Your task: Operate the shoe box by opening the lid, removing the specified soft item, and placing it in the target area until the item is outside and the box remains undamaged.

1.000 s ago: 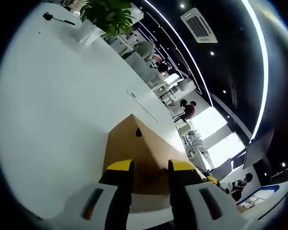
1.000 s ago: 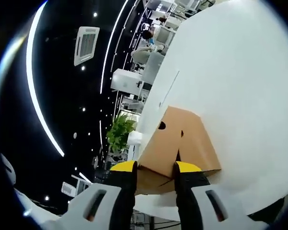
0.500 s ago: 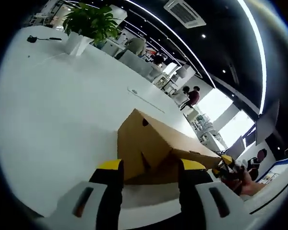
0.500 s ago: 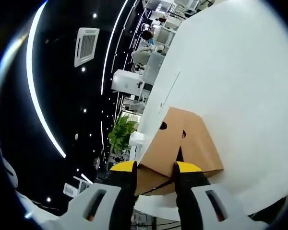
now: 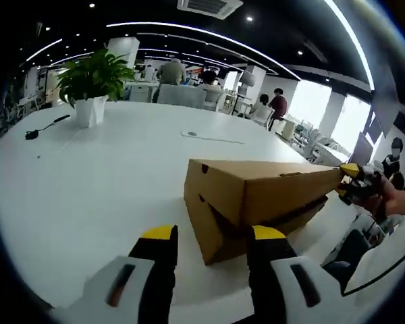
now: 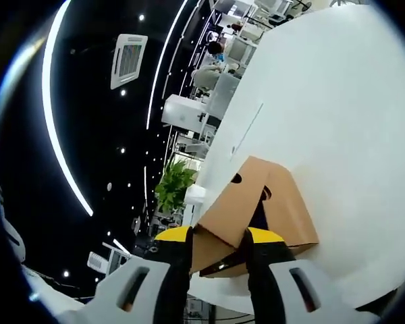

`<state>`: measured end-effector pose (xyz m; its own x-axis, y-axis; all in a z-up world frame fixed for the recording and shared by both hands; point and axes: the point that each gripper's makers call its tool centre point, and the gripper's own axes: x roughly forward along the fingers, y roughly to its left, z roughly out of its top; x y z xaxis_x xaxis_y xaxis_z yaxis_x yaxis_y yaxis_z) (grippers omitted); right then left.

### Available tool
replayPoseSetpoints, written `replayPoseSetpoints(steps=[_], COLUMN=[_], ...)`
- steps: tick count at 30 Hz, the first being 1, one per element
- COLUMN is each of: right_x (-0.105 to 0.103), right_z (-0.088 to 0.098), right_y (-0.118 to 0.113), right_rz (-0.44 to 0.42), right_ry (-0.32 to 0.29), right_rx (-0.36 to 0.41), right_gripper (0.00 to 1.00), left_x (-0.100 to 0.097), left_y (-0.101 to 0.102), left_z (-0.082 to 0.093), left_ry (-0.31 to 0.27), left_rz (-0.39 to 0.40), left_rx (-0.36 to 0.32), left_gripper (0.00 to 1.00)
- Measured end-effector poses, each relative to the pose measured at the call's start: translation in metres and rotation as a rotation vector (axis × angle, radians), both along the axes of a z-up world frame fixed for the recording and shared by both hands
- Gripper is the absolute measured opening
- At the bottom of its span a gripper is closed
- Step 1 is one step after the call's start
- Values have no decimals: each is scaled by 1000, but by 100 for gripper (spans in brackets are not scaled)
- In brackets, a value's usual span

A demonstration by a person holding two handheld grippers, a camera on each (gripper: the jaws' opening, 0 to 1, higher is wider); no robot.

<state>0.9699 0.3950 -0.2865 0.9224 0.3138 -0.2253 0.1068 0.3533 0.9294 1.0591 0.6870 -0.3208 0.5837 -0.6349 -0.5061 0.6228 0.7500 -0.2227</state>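
Note:
A brown cardboard shoe box (image 5: 256, 199) lies on the white table (image 5: 88, 189), one short end toward my left gripper (image 5: 212, 235). That gripper is open, its yellow-tipped jaws standing just short of the box end with nothing between them. At the box's far end, the right gripper (image 5: 347, 182), held by a hand, pinches the lid, which is raised a little there and leaves a dark gap. In the right gripper view the box (image 6: 280, 206) sits straight ahead, and the lid's edge (image 6: 219, 233) runs between the jaws of my right gripper (image 6: 218, 237).
A potted plant (image 5: 91, 81) stands at the table's far left, with a black cable (image 5: 44, 128) beside it. A flat white item (image 5: 212, 138) lies beyond the box. People sit at desks behind. The plant (image 6: 172, 189) also appears past the box.
The left gripper view has rolled level and drawn back from the box, and its jaws stand a bit wider. The lid has risen slightly at the right gripper's end.

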Motion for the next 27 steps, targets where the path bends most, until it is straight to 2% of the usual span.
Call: replayPoseSetpoints(steps=[4, 7, 9, 11, 12, 14, 21, 23, 27], right_x=[0, 0, 1, -1, -1, -1, 0, -4, -12], right_z=[1, 3, 8, 13, 14, 15, 20, 19, 15], right_y=[0, 1, -2, -2, -3, -1, -8, -10, -16], right_rz=[-4, -7, -10, -24, -27, -23, -43, -36, -57], right_ry=[-1, -7, -72, -87, -107, -101, -125, -105, -94], right_rx=[-2, -15, -80, -76, -127, -132, -146, -170, -159], right_gripper=[30, 31, 30, 27, 25, 24, 18, 17, 10], left_x=[4, 2, 2, 4, 6, 7, 10, 10, 9], left_y=[5, 1, -4, -8, -9, -12, -17, -17, -17], left_z=[-5, -4, -1, 3, 5, 14, 16, 15, 15], left_ry=[5, 16, 23, 11, 13, 13, 16, 14, 21], left_rz=[4, 14, 13, 17, 18, 21, 13, 14, 20], left_rx=[-5, -19, -29, -48, -56, -65, -69, -69, -67], left_gripper=[38, 38, 38, 38, 38, 38, 38, 37, 37])
